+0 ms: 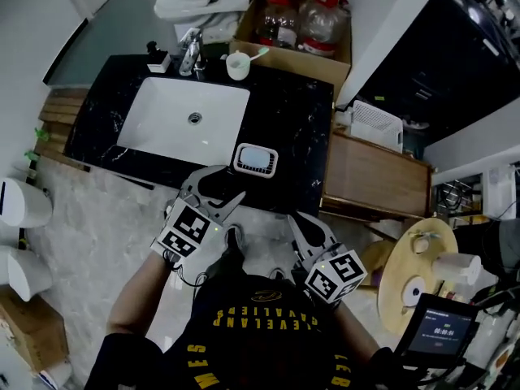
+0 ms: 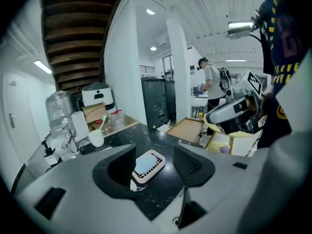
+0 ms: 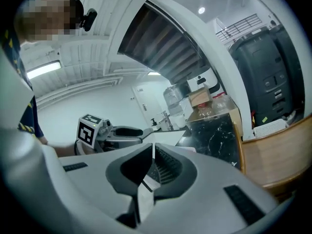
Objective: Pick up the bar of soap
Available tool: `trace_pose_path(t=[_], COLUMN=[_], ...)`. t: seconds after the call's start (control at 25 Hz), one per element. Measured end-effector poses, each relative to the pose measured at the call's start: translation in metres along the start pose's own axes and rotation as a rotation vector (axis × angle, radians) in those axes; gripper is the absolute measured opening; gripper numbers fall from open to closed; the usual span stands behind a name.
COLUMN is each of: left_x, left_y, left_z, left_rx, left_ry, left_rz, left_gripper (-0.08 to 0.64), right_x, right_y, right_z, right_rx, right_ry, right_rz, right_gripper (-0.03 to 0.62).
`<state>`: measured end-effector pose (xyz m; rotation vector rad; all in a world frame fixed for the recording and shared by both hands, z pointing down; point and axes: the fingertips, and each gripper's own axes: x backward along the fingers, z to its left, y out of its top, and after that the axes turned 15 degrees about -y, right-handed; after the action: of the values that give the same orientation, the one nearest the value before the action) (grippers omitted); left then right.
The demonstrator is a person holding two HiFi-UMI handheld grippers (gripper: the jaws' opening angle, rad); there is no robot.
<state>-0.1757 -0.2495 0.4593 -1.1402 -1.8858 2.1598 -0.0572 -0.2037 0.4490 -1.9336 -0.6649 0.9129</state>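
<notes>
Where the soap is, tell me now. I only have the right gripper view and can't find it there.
Observer: The soap lies in a white dish on the black counter, right of the sink.
Operator: Give me the left gripper's state.
Observer: The left gripper has its jaws apart. The dish shows between them, just ahead of the tips, not gripped.
Operator: Report where my right gripper hangs, seen from above.
Observer: The right gripper is short of the counter's front edge, over the floor, to the right of the dish.
</notes>
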Motion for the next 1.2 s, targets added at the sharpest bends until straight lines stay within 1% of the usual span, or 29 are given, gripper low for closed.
trace_pose_path(t=[0.12,0.24,0.44,0.6,0.72,0.88,1.0,1.2], left_x=[-0.020,-0.042,-0.079,-0.103,-0.116,-0.127,-0.137,-0.146], left_y=[-0.013,-0.024,-0.048,-0.065,-0.075,-0.086,-0.093,-0.105], left_z=[0.030,0.049,0.059,0.062,0.065,0.065,0.064,0.064], left_rx=[-0.056,-0.134,-0.271,-0.347,-0.362,-0.377,-0.396,-0.406], left_ry=[-0.089,-0.174,-0.323,-0.400,-0.444,-0.484,-0.502,-0.521], left_rz=[0.077,0.167,0.329,0.448,0.525,0.644,0.720,0.820], left_gripper=[0.247,0.259,0.279,0.282,0.282,0.282,0.284,0.284], right_x=[-0.023,-0.041,-0.055,-0.056,-0.054,-0.051,-0.047,-0.039], right_y=[0.004,0.009,0.014,0.013,0.013,0.015,0.017,0.017], right_z=[0.004,0.006,0.003,-0.008,-0.014,-0.022,-0.029,-0.040], right_rx=[-0.037,-0.059,-0.090,-0.121,-0.143,-0.168,-0.184,-0.222], right_ry=[-0.055,-0.104,-0.186,-0.230,-0.241,-0.224,-0.209,-0.193], right_rz=[-0.004,-0.006,-0.018,-0.023,-0.030,-0.038,-0.047,-0.056], right_gripper=[0.026,0.026,0.026,0.026,0.026,0.026,0.026,0.026])
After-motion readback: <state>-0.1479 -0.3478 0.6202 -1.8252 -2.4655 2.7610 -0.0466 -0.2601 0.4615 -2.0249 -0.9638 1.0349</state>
